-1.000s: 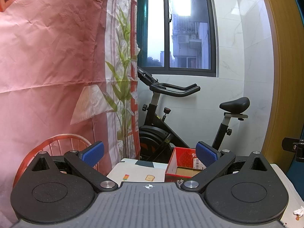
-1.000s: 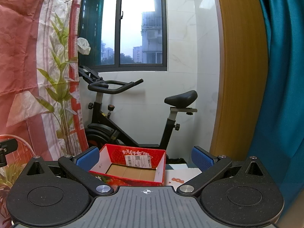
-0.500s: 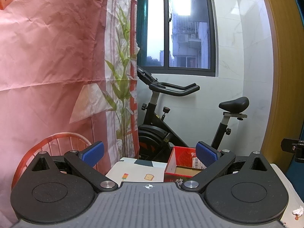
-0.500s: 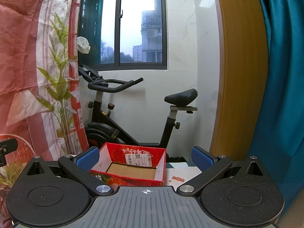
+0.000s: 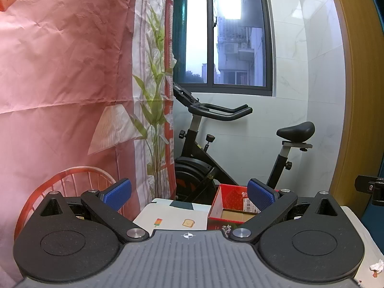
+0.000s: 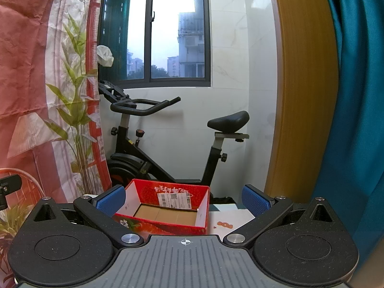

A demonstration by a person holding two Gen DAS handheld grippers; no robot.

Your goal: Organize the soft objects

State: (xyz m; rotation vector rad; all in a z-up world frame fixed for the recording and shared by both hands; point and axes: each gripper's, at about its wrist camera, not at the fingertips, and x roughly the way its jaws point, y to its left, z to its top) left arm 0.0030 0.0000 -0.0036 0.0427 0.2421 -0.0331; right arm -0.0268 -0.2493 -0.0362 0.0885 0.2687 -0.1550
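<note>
Red box (image 6: 165, 210) seen at 12 o'clock, white barcode label (image 6: 174, 200) stuck inside. Left gripper (image 5: 189, 193) held level, spread wide. Right gripper (image 6: 183, 200) held level, spread wide.

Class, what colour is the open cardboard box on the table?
Red outside, plain brown floor inside: the box, clearest in the right wrist view.

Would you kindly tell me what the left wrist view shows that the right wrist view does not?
Only the left wrist view shows the crumpled white tissue on the table's right edge and the toast print on the tablecloth. Only the right wrist view shows the teal curtain. Both show the red box, seemingly empty, the exercise bike, the window, and an open, empty claw: left claw, right claw.
</note>
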